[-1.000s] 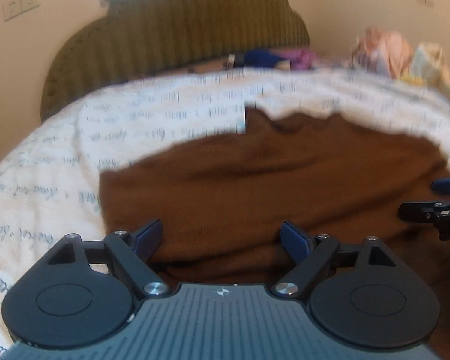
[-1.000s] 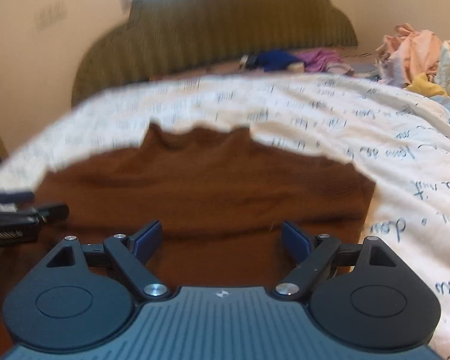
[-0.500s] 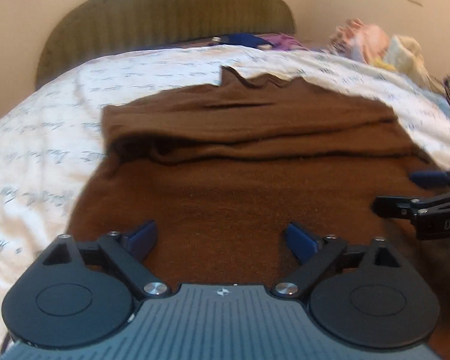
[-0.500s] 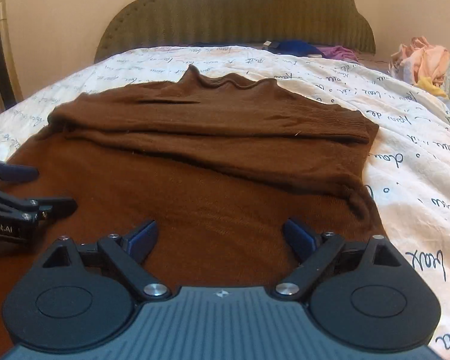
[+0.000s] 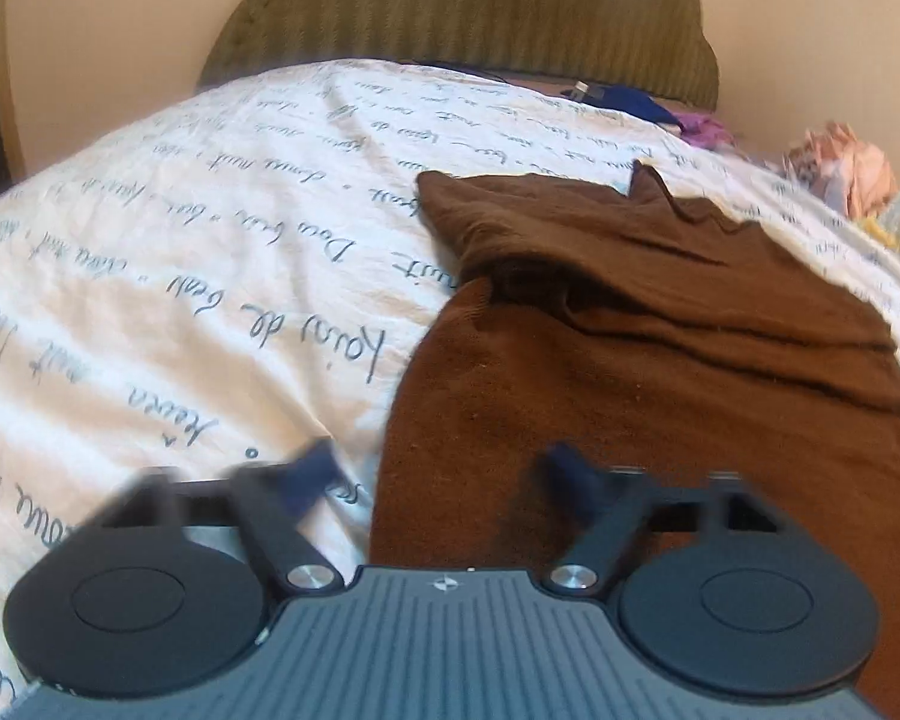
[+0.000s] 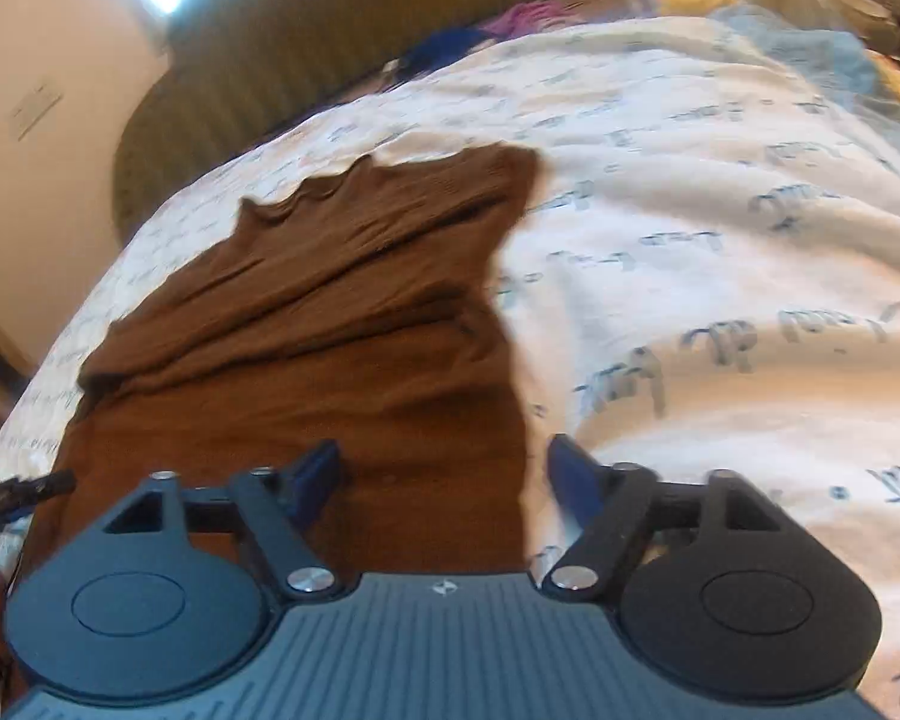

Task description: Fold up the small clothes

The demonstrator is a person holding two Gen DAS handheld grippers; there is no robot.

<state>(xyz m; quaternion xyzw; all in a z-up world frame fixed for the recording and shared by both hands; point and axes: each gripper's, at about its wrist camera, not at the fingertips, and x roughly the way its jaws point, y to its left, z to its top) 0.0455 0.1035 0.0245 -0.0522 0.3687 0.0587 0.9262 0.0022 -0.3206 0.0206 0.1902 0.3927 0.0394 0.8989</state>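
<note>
Fingers: both pairs closing, left (image 5: 438, 474) and right (image 6: 444, 468) straddling sweater (image 5: 660, 360) edges (not pinched) | bedspread (image 5: 210, 240) beneath

A home bedroom: quilted bed (image 5: 210, 252) with padded headboard (image 5: 480, 6).

both the left hand-held gripper (image 5: 441, 474) and right hand-held gripper (image 6: 444, 468) angle downward, jaws closing.

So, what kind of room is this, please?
Most likely a bedroom: a bed with a white script-printed cover, a padded olive headboard at the wall, and a brown garment spread on the cover.
</note>
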